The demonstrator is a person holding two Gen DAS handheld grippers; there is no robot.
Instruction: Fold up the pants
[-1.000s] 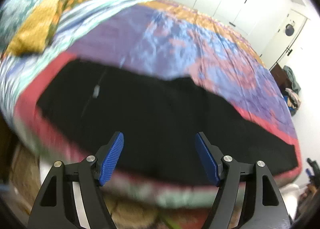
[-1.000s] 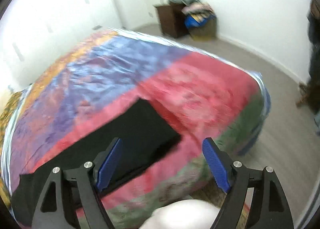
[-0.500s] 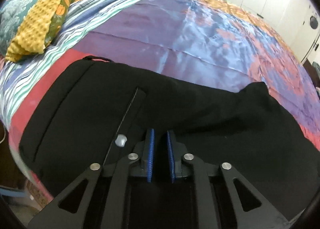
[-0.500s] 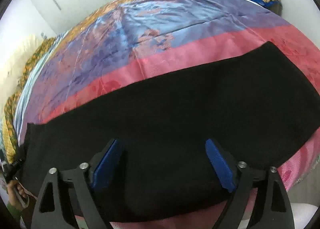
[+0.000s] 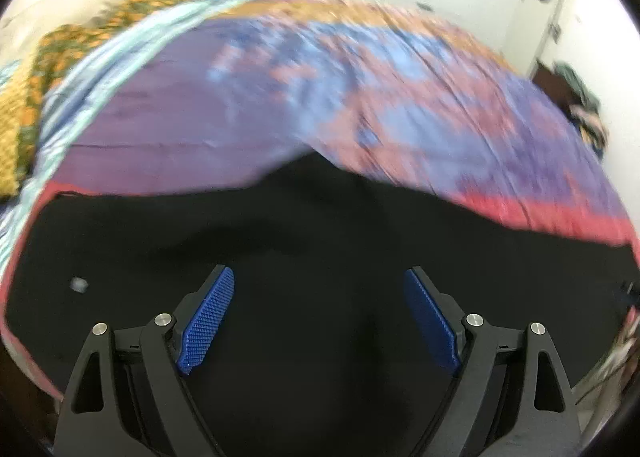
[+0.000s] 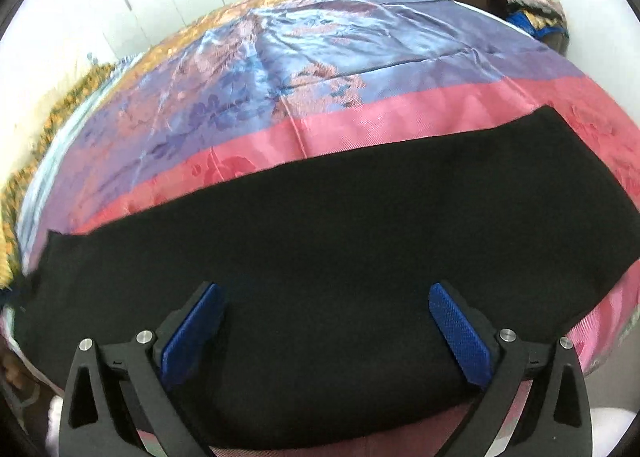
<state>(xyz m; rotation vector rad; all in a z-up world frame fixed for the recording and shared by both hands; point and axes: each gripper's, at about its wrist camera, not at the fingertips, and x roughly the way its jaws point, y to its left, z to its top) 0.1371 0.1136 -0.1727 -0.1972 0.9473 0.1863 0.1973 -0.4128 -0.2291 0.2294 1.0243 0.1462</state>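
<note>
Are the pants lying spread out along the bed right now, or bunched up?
Spread out. The black pants lie as one long flat band along the bedspread's pink border. Neither open gripper holds them.

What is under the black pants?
The black pants lie flat on the multicolored satin bedspread, mostly over its pink band. Whatever lies directly beneath the fabric is covered.

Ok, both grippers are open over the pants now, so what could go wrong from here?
The black pants lie along the bed's near edge, so a tug toward you could drag them off the bedspread. The satin looks slippery. The left gripper and right gripper hover over mid-fabric, so closing here might pinch one layer only.
</note>
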